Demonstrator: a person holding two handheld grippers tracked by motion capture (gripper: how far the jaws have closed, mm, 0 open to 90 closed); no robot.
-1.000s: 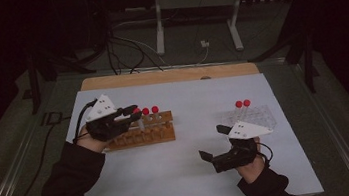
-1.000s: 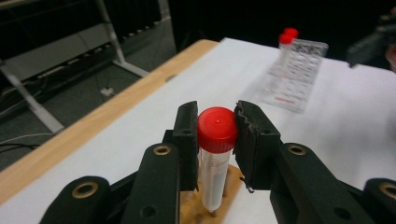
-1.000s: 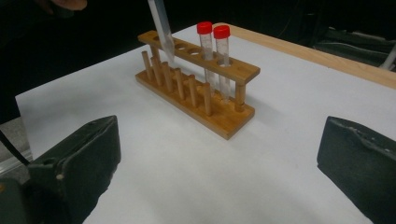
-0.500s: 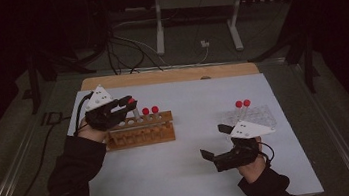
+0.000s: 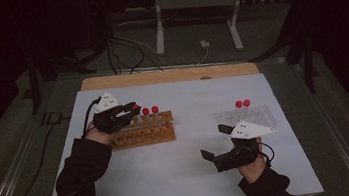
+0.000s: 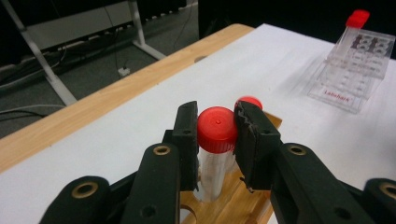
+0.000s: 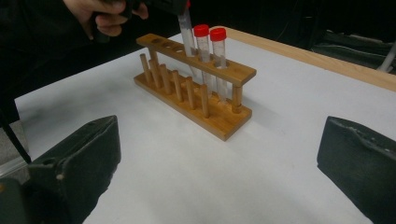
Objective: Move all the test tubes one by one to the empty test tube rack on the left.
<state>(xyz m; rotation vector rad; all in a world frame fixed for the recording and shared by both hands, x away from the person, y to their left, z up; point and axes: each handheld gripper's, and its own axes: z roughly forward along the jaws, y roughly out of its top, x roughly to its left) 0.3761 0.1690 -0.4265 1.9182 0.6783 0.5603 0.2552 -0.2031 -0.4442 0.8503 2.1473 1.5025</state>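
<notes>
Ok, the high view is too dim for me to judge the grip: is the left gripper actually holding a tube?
Observer: Yes. In the left gripper view the left gripper is shut on a tube, pads at its red cap.
Operator: Is it in the rack?
Observer: The right gripper view shows its lower end through a hole in the wooden rack, leaning, next to two other tubes.
Operator: And the right gripper?
Observer: The right gripper is open, with nothing between its jaws.
</notes>
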